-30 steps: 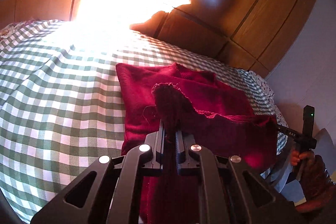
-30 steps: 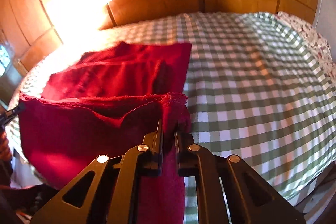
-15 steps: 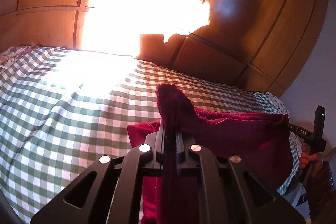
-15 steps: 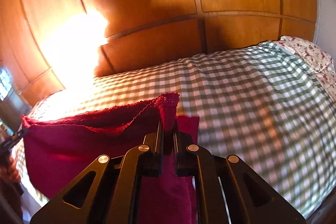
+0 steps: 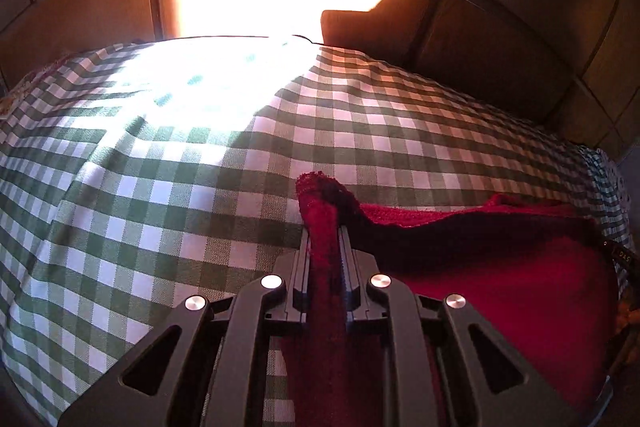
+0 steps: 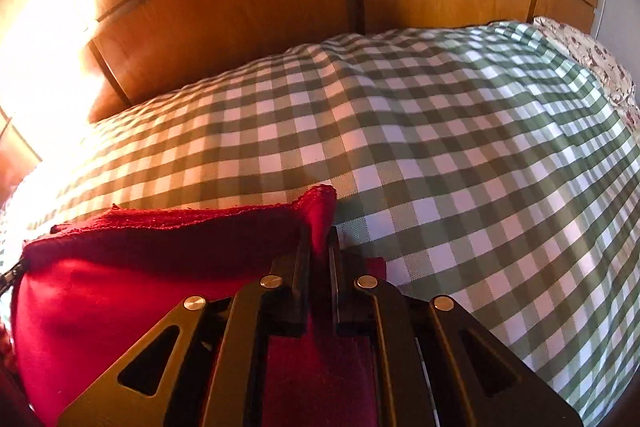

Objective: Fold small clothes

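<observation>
The left hand-held gripper (image 5: 325,239) has one corner of the single dark red cloth (image 5: 500,267) between its jaws, which are opening; the pads still touch the fabric, whose tip sticks out past them. From there the cloth's top edge runs across to the right hand-held gripper (image 6: 320,247), whose jaws, also opening, still pinch the other corner. The cloth hangs as a doubled sheet between the two grippers, just above the green-and-white checked bed (image 6: 440,147). Wooden panels (image 6: 240,7) stand behind.
</observation>
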{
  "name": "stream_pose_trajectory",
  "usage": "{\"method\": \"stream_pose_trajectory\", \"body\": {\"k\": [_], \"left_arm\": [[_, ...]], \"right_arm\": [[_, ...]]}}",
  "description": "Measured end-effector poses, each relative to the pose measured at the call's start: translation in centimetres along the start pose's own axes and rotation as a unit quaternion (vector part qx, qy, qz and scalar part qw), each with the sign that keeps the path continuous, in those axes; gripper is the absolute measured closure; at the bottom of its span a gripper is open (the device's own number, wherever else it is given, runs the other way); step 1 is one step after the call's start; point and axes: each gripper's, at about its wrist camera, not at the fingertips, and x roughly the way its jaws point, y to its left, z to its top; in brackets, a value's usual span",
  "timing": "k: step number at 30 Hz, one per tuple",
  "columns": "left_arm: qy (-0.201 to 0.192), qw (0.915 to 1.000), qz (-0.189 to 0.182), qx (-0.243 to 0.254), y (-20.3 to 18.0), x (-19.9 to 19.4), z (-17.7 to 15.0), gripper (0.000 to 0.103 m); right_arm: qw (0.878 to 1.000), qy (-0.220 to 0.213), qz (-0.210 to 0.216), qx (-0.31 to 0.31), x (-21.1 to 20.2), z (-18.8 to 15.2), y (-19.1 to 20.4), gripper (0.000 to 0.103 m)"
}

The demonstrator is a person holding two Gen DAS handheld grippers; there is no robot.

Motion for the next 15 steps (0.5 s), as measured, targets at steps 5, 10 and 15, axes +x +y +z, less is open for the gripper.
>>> {"method": "stream_pose_trajectory", "body": {"k": [5, 10, 15], "left_arm": [[-0.035, 0.9994, -0.003, -0.001, 0.9, -4.4, -1.1, 0.072], [-0.042, 0.997, -0.055, -0.034, 3.7, -8.3, -5.4, 0.058], [-0.028, 0.9911, -0.09, -0.094, 6.9, -10.5, -11.0, 0.048]], "right_arm": [[0.999, -0.032, 0.018, 0.014, -4.2, -1.0, -1.4, 0.049], [0.996, -0.019, 0.073, 0.039, -9.1, -5.8, -4.4, 0.049], [0.991, 0.03, 0.117, 0.059, -11.3, -12.0, -6.1, 0.049]]}}
